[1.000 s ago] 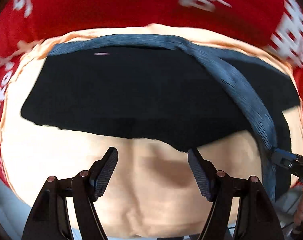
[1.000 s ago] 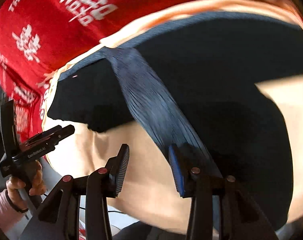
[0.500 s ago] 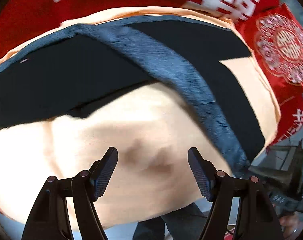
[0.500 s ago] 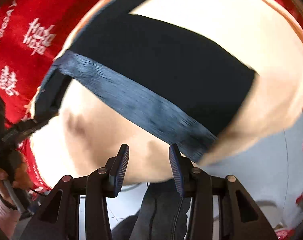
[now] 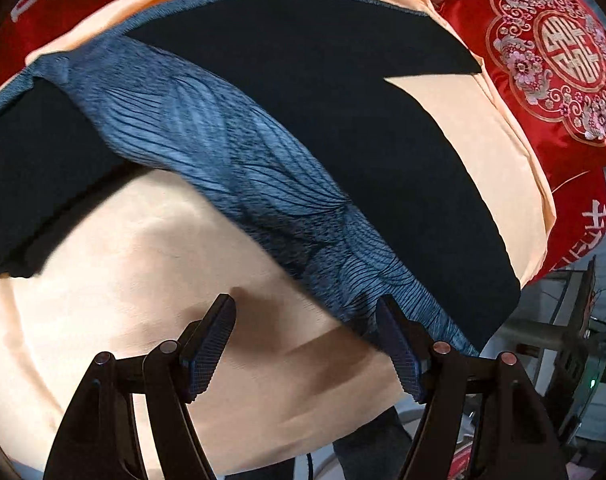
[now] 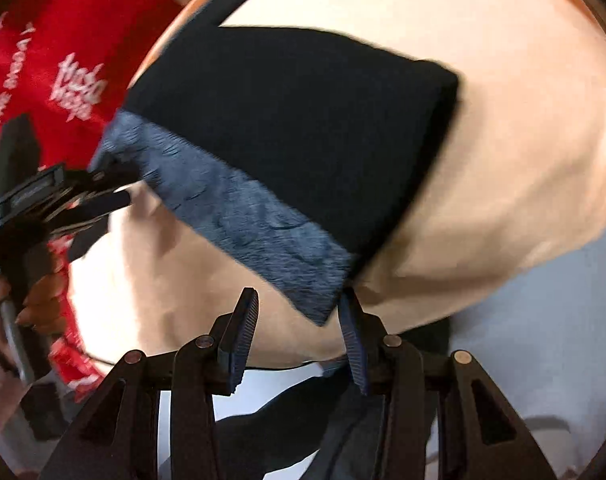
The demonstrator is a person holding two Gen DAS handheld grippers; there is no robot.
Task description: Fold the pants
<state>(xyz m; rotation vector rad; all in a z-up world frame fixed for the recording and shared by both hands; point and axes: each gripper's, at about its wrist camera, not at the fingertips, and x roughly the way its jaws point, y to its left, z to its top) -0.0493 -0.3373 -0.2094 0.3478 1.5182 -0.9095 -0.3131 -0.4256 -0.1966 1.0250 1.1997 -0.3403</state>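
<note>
The black pants point(image 5: 343, 128) lie folded on a peach cloth point(image 5: 151, 280), with their blue-grey ribbed waistband point(image 5: 239, 176) running diagonally along the near edge. My left gripper point(image 5: 307, 344) is open and empty just short of the waistband. In the right wrist view the pants point(image 6: 303, 128) form a dark block with the waistband point(image 6: 239, 216) along its near side. My right gripper point(image 6: 299, 340) is open and empty, its right finger beside the waistband's near corner. The left gripper point(image 6: 99, 196) also shows there at the waistband's far end.
A red cover with white lettering point(image 6: 55, 80) lies under the peach cloth. A red embroidered cushion point(image 5: 555, 52) sits at the right. The peach cloth's edge point(image 6: 503, 264) drops off to a pale floor. Furniture and cables point(image 5: 575, 352) stand at the far right.
The right gripper let go of the waistband and drew back toward its near corner. The pants now lie folded over into a shorter block. The left gripper swung nearer the waistband, still open.
</note>
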